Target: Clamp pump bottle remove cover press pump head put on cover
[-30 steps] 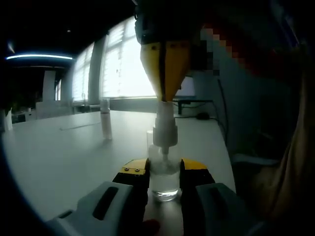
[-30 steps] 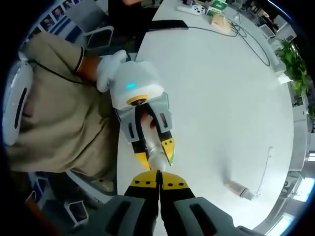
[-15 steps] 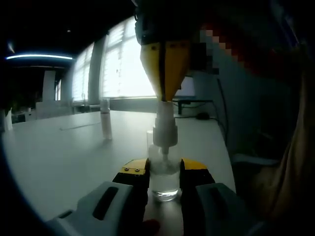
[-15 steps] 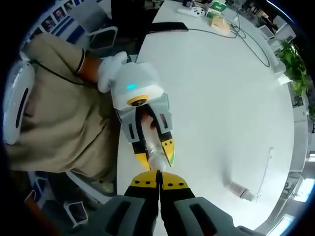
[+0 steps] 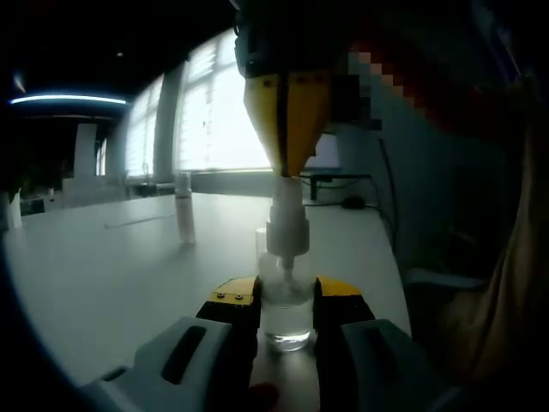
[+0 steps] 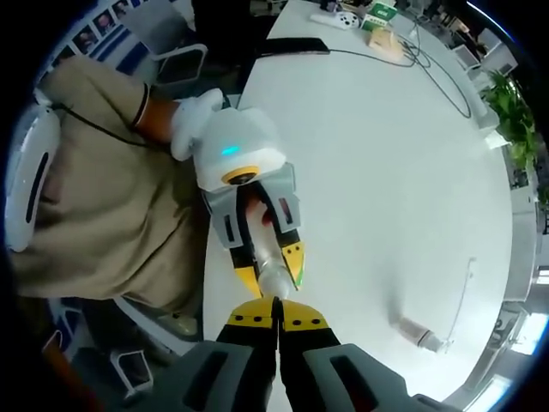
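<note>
Clear plastic marks the pump bottle, which your left gripper pinches upright between its two yellow-tipped jaws, standing on the white table. Your right gripper stands directly above, jaws pressed together, their tips touching the pump head. Nothing has changed over the last second: bottle, both grippers and pump head sit exactly as before. Judge this as a held press, or a pause on it. The cover stands upright well beyond the left jaws, awaiting refitting.
</note>
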Tool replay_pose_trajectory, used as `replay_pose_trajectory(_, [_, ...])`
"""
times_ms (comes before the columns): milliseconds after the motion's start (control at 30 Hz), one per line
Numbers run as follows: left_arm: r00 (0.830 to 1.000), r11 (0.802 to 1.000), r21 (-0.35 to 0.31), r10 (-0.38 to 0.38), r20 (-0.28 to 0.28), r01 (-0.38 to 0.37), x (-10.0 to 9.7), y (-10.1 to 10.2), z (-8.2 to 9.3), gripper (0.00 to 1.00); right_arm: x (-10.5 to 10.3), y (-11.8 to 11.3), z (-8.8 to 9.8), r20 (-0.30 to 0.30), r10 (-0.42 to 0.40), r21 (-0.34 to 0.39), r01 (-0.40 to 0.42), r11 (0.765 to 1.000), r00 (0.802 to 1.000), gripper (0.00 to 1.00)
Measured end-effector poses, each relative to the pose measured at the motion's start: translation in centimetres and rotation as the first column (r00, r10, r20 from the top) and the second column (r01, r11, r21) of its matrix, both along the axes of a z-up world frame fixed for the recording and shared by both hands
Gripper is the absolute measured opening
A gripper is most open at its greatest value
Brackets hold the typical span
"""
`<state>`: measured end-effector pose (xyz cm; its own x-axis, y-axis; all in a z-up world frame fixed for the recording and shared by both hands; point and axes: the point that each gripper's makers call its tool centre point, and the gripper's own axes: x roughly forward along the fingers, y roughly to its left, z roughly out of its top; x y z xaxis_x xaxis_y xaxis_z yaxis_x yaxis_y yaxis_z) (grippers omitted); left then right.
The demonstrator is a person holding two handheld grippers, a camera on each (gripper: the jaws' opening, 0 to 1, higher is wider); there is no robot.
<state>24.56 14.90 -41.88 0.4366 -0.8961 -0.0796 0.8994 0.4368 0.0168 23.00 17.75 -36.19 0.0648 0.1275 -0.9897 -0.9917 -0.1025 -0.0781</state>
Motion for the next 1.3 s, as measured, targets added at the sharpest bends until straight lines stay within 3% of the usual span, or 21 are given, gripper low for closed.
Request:
replay_pose_trajectory(667, [1.000,1.000,0.002,0.002,0.001,-0.002,0.07,0.00,0.02,0.15,-0.06,0.00,-0.75,-0.004,0.003,-0.043,-0.003,0.999,1.000,0.00])
replay_pose_trajectory(1300, [1.000,1.000,0.003,0.002,0.002,-0.002,-0.21,0.12,0.04,0.15,-0.32,0.14,-0.69,-0.017,0.006,-0.038,-0.007,0.999,1.000,0.00])
